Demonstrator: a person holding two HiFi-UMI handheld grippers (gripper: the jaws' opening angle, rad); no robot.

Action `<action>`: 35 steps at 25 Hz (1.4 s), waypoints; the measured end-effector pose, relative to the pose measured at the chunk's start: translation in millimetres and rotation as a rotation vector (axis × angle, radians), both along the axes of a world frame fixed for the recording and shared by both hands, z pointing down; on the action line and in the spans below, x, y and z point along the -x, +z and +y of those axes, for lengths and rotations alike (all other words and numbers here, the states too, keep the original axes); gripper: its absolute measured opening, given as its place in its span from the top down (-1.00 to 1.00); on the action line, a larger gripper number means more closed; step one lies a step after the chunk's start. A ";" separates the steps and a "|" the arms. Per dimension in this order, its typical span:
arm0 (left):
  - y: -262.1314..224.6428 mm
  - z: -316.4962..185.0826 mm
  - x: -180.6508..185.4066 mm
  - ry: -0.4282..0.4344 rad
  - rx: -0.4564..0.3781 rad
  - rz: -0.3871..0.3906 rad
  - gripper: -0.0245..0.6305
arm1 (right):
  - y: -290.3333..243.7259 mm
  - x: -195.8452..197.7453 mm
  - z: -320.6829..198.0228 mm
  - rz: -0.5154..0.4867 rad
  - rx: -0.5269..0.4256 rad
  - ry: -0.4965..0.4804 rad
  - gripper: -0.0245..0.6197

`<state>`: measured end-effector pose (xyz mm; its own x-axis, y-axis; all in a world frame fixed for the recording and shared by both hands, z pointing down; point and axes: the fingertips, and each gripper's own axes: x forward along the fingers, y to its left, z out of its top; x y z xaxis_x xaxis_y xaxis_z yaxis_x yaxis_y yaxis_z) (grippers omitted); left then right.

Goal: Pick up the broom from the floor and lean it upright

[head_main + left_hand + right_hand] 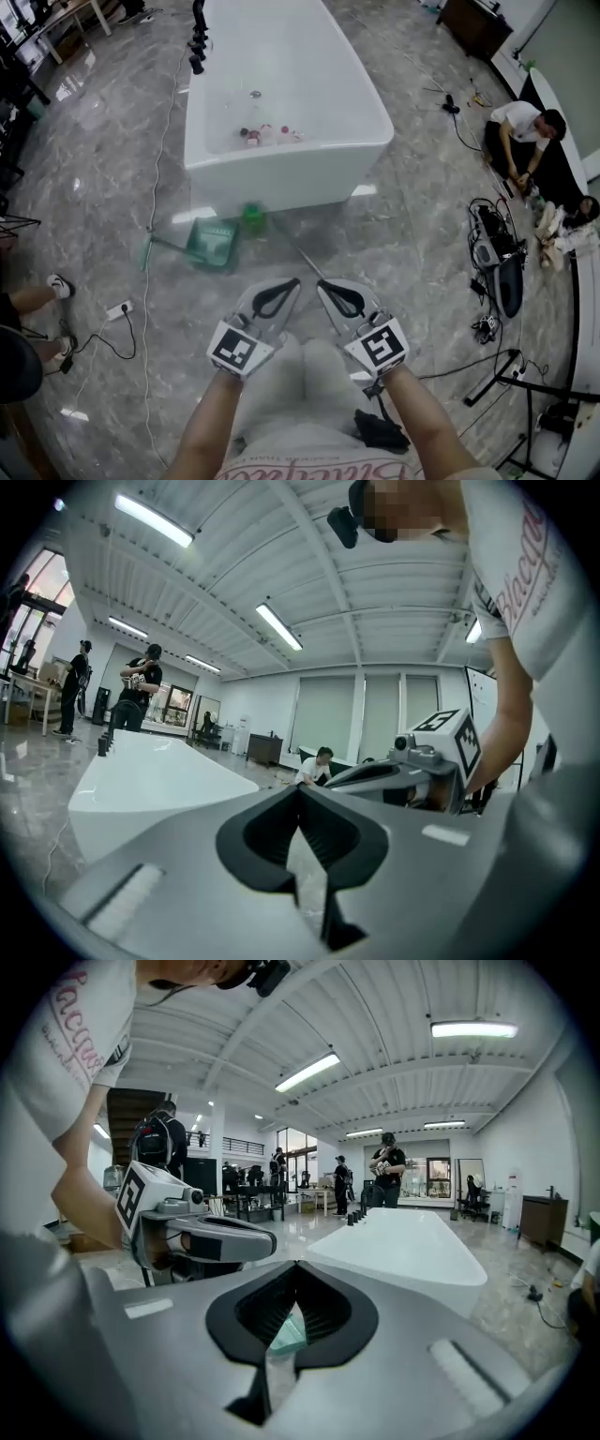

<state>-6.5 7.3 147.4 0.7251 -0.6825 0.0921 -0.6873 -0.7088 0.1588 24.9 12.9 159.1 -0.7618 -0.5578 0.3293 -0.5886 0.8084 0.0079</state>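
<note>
The green broom (214,244) lies on the grey marble floor in front of the bathtub, its head next to a green piece (251,218). A thin handle (300,251) runs from there toward my grippers. My left gripper (292,282) and right gripper (324,283) hang side by side above the floor, short of the broom, both shut and empty. The left gripper view shows its jaws (300,789) closed tip to tip, with the right gripper (403,771) beside them. In the right gripper view a bit of green broom (286,1333) shows through the gap behind the closed tips (295,1265).
A white bathtub (281,159) stands just beyond the broom. A cable (155,187) and a power strip (118,310) lie on the floor at left, by a person's feet (58,286). At right a person (520,131) sits among equipment (497,262) and a tripod leg (502,375).
</note>
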 end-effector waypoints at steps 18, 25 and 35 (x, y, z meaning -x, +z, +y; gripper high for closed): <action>330.3 -99.8 -26.4 0.290 -0.048 -0.074 0.93 | 381.4 -22.9 -98.8 0.138 0.111 0.039 0.91; 403.7 -112.1 -20.6 0.275 -0.010 -0.043 0.93 | 506.1 -30.6 -132.9 0.233 0.255 0.001 0.73; 458.8 -128.5 -20.8 0.303 0.015 -0.132 0.93 | 659.8 -56.7 -131.9 0.544 0.572 0.064 0.43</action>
<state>14.3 -121.2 606.2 0.8760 -0.4356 0.2070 -0.4610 -0.8824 0.0940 81.6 -119.0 818.9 -0.3833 -0.2274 0.8952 -0.6671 0.7385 -0.0981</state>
